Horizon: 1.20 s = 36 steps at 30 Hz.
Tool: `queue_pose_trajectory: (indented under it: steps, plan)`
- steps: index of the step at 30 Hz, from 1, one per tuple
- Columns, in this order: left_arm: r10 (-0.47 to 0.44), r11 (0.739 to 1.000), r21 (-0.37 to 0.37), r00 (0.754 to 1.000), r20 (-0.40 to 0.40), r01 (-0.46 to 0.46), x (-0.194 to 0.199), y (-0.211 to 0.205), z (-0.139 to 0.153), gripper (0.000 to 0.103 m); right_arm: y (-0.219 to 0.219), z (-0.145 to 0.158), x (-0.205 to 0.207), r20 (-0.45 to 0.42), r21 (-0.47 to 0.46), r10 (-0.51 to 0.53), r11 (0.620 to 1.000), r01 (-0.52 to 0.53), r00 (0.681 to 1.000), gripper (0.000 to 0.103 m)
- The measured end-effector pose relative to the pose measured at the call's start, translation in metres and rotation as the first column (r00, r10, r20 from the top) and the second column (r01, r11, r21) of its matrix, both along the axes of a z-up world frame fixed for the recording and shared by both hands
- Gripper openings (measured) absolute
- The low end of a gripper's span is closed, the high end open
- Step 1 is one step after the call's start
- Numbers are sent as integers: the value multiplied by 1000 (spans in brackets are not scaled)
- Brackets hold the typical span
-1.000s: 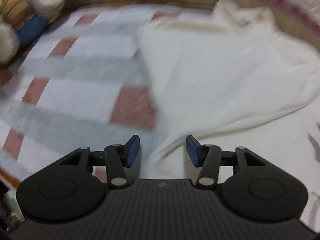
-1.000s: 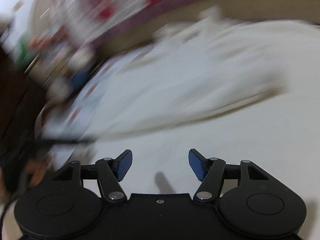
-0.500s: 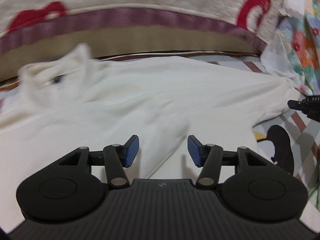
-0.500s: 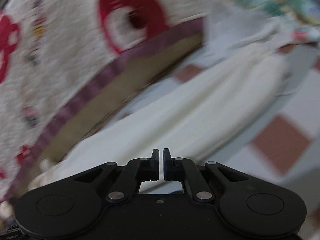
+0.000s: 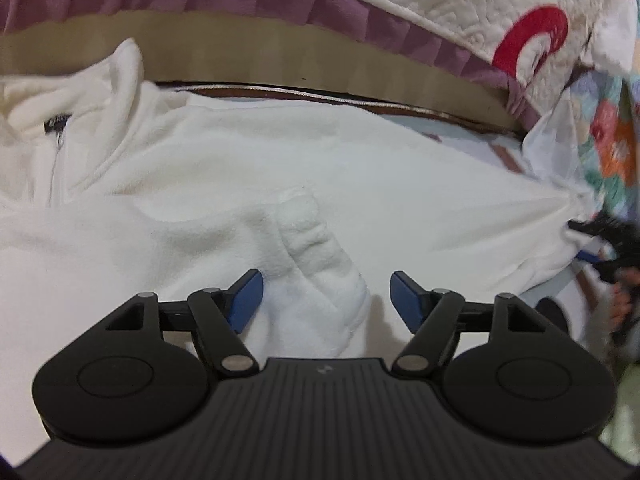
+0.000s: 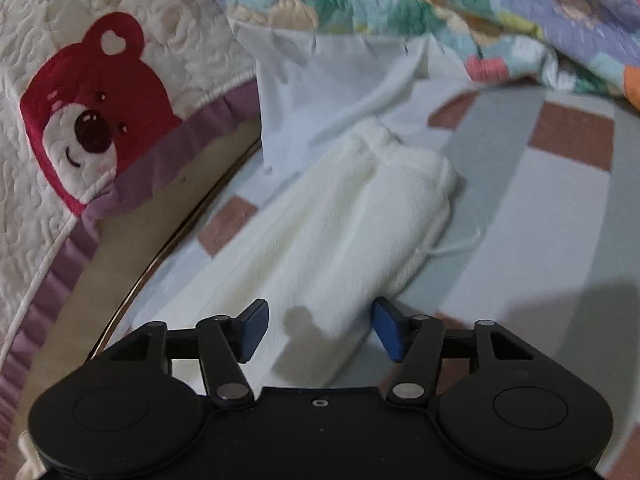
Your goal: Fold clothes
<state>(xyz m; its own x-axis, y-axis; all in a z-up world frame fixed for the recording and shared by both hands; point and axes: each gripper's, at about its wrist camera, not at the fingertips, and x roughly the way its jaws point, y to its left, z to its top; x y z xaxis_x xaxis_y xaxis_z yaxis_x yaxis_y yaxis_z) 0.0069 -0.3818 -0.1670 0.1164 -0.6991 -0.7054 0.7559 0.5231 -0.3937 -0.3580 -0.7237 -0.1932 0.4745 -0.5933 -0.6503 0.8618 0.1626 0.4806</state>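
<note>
A white fleece pullover (image 5: 248, 184) with a zip collar (image 5: 60, 128) lies spread on the bed. My left gripper (image 5: 326, 300) is open, its blue pads on either side of a folded cuff (image 5: 316, 248) lying on the body. The right sleeve (image 6: 360, 216) stretches away in the right wrist view, its cuff at the far end. My right gripper (image 6: 320, 328) is open over the near part of that sleeve and also shows at the right edge of the left wrist view (image 5: 604, 240).
A checked sheet (image 6: 560, 184) covers the bed. A quilted headboard cover with a red bear (image 6: 88, 120) runs along the back. A floral quilt (image 6: 480, 4) and a pale blue cloth (image 6: 320, 92) lie bunched beyond the sleeve.
My right gripper, shut half a second ago, is open over the sleeve. My left gripper swung from the checked sheet to the pullover's body and moved in close to the folded cuff.
</note>
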Motion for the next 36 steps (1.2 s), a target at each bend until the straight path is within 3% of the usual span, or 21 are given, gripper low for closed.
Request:
queue_pose_trajectory:
  steps: [1, 2, 3, 6, 10, 12, 14, 16, 19, 23, 27, 30, 33, 34, 36]
  plan:
    - [9, 1000, -12, 1000, -27, -10, 3, 3, 1, 70, -1, 0, 7, -28, -33, 29, 999, -29, 999, 63]
    - [20, 1000, -22, 998, -52, -21, 6, 8, 2, 70, -3, 1, 17, -76, -66, 86, 994, -91, 993, 53]
    - [35, 999, -29, 997, -72, -37, 7, 14, 3, 70, -3, 4, 26, -113, -81, 148, 984, -158, 982, 11]
    - [88, 995, -42, 989, -118, -94, 8, 38, 8, 70, 11, 26, 52, -179, -196, 236, 943, -270, 955, 13]
    - [141, 988, -55, 989, -54, -144, 12, 74, 26, 70, 44, 61, 95, -91, -299, 346, 885, -357, 934, 12]
    - [167, 984, -64, 986, -15, -167, 14, 92, 36, 70, 68, 77, 121, -19, -328, 418, 856, -401, 908, 12]
    - [193, 979, -73, 981, 24, -190, 16, 110, 45, 70, 97, 92, 149, 39, -351, 510, 812, -466, 859, 12]
    - [207, 975, -84, 978, 32, -204, 21, 127, 50, 71, 139, 110, 177, 85, -388, 627, 737, -554, 774, 12]
    - [248, 968, -38, 967, 51, -246, 24, 145, 36, 73, 205, 127, 203, 120, -427, 770, 610, -668, 627, 12]
    - [326, 945, -9, 945, -17, -326, 34, 166, 10, 71, 290, 108, 231, -64, -403, 919, 334, -852, 390, 12]
    - [358, 931, -40, 930, -78, -362, 50, 174, 3, 71, 325, 58, 244, -249, -274, 935, 183, -944, 253, 11]
    - [336, 932, -100, 935, -116, -348, 50, 176, 6, 72, 341, 50, 222, -356, -271, 907, 129, -954, 224, 15]
    - [288, 942, -143, 950, -122, -304, 44, 173, 10, 72, 340, 54, 190, -435, -303, 874, 83, -949, 215, 54]
    - [267, 948, -149, 957, -111, -282, 40, 169, 13, 73, 339, 54, 180, -466, -304, 858, 71, -950, 213, 55]
    - [214, 966, -134, 975, -62, -220, 33, 156, 21, 74, 329, 48, 168, -566, -255, 793, 92, -963, 226, 54]
